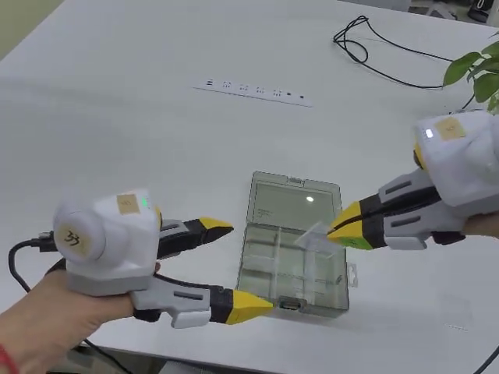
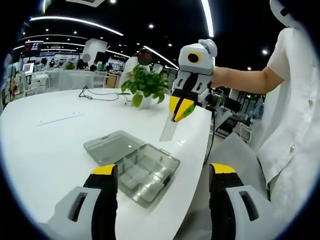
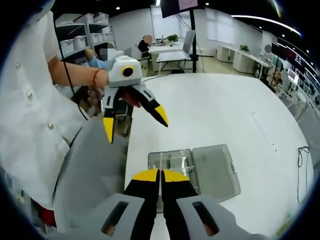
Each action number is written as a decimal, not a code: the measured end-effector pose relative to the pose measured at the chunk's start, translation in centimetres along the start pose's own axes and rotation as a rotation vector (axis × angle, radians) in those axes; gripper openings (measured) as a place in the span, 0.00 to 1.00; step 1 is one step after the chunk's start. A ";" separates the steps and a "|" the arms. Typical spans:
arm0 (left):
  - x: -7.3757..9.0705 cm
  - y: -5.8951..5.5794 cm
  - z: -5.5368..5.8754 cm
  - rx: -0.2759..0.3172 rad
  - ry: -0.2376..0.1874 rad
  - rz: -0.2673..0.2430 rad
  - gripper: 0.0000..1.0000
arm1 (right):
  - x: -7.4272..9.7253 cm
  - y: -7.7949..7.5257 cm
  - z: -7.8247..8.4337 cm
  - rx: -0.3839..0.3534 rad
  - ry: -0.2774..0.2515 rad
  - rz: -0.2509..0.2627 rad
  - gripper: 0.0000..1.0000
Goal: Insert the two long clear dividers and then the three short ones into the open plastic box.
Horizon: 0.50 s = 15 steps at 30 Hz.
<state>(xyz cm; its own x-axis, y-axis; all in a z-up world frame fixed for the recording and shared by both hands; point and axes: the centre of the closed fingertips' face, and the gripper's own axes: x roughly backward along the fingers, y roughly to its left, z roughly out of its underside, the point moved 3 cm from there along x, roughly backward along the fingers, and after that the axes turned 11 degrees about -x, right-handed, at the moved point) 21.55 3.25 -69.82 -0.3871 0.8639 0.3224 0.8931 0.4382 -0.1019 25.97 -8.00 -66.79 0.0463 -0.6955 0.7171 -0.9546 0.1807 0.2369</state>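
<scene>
The open clear plastic box (image 1: 265,269) lies near the table's front edge, its lid (image 1: 295,199) folded back flat. Clear partitions stand inside the tray. My right gripper (image 1: 337,230) hovers over the box's right side, shut on a short clear divider (image 1: 316,238) that sticks out toward the tray. From the left gripper view, that divider (image 2: 168,132) hangs below the right gripper (image 2: 181,111), above the box (image 2: 135,162). My left gripper (image 1: 238,265) is open just left of the box, holding nothing. Its jaws frame the box in its own view (image 2: 164,172). The right gripper's (image 3: 160,175) jaws press together over the box (image 3: 192,167).
A flush row of table sockets (image 1: 253,88) runs across the far middle. A black cable (image 1: 374,54) loops at the back right beside a green plant (image 1: 475,70). The table's front edge (image 1: 312,351) lies just below the box. A person's white-shirted body stands close behind.
</scene>
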 end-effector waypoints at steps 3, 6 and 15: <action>-0.1 0.2 0.5 -0.004 0.021 -0.005 0.82 | -0.8 -0.5 0.3 -0.003 0.005 0.011 0.02; -0.1 0.2 0.9 -0.015 0.041 -0.003 0.85 | -1.7 -1.5 1.2 -0.016 0.003 0.012 0.02; -0.3 0.4 1.4 -0.010 0.058 -0.009 0.95 | -3.3 -1.8 2.2 -0.015 0.020 0.009 0.02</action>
<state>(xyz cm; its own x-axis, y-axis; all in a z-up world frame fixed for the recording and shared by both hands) 21.67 3.50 -71.28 -0.3815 0.8440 0.3769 0.8920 0.4431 -0.0893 26.85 -7.53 -71.01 0.0436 -0.6796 0.7323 -0.9506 0.1973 0.2398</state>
